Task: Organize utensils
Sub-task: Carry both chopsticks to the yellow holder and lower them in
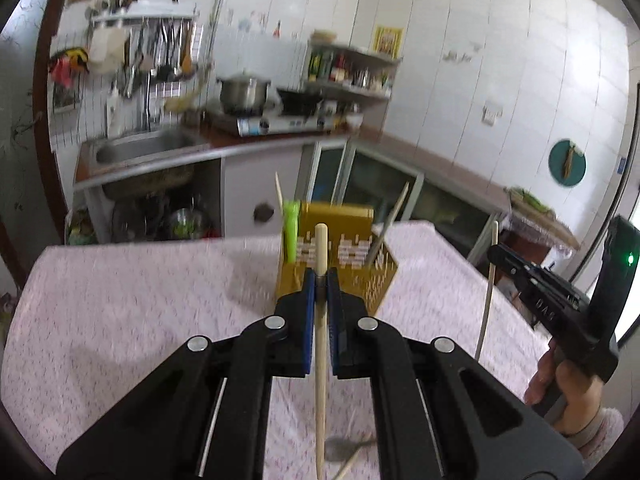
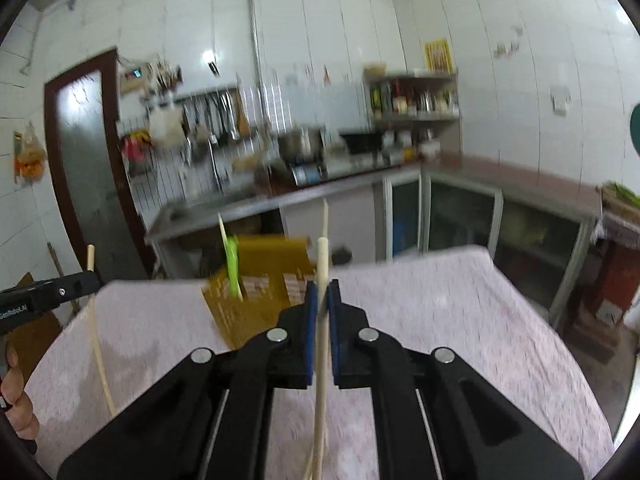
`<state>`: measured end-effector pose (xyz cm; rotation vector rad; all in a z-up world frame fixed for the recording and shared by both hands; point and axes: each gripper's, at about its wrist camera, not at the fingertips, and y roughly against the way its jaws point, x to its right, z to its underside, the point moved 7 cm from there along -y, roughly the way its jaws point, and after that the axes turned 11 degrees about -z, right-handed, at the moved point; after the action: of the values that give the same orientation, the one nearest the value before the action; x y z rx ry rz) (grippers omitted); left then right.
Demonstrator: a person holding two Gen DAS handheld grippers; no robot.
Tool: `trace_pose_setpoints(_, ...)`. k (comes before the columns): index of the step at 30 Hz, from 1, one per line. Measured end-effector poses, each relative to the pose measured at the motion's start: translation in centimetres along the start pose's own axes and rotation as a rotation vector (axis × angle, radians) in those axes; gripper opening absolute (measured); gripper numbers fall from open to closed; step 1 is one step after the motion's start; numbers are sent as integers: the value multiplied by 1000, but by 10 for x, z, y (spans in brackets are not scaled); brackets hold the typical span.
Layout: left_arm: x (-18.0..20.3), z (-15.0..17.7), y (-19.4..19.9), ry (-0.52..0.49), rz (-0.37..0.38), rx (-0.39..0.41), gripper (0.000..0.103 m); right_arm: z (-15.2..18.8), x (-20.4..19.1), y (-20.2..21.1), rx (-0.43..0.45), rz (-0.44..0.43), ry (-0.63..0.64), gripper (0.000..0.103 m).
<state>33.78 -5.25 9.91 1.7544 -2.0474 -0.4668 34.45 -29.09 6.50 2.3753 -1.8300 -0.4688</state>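
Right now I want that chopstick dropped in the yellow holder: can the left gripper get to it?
Probably yes. The left gripper, shut on its chopstick, faces the yellow holder just ahead, with nothing between; the right gripper is off to the side.

I see pale, matt wooden chopsticks [image 1: 320,344] clamped in matt black plastic grippers [image 1: 321,280], over a pink printed cloth table cover [image 1: 140,300]; far off, a perforated yellow plastic holder [image 1: 340,264], brushed-metal sink [image 1: 136,150], glossy white wall tiles [image 1: 480,60].
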Motion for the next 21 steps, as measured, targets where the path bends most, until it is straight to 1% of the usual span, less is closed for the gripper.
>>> trace_pose_setpoints(3, 6, -19, 0, -10, -13, 76, 5, -14, -5, -3, 55, 11, 19, 6)
trace_pose_setpoints(4, 8, -26, -2, -17, -13, 94, 5, -19, -6, -6, 81, 12, 20, 6)
trace_pose_setpoints(7, 18, -47, -10, -35, -14, 141, 5, -32, -10, -12, 125, 3, 19, 6)
trace_pose_setpoints(12, 32, -83, -23, -60, -32, 224, 5, -68, -13, -25, 203, -9, 26, 6)
trace_pose_setpoints(16, 37, -114, -33, -44, -19, 286, 5, -95, -15, -42, 247, -16, 31, 6)
trace_pose_setpoints(17, 38, -123, -36, -39, -17, 313, 5, -101, -15, -47, 264, -14, 34, 6)
trace_pose_setpoints(20, 39, -139, -47, -40, -50, 368, 5, -113, -11, -60, 304, -19, 25, 6)
trace_pose_setpoints(21, 39, -141, -51, -36, -51, 376, 5, -116, -10, -64, 314, -19, 19, 6)
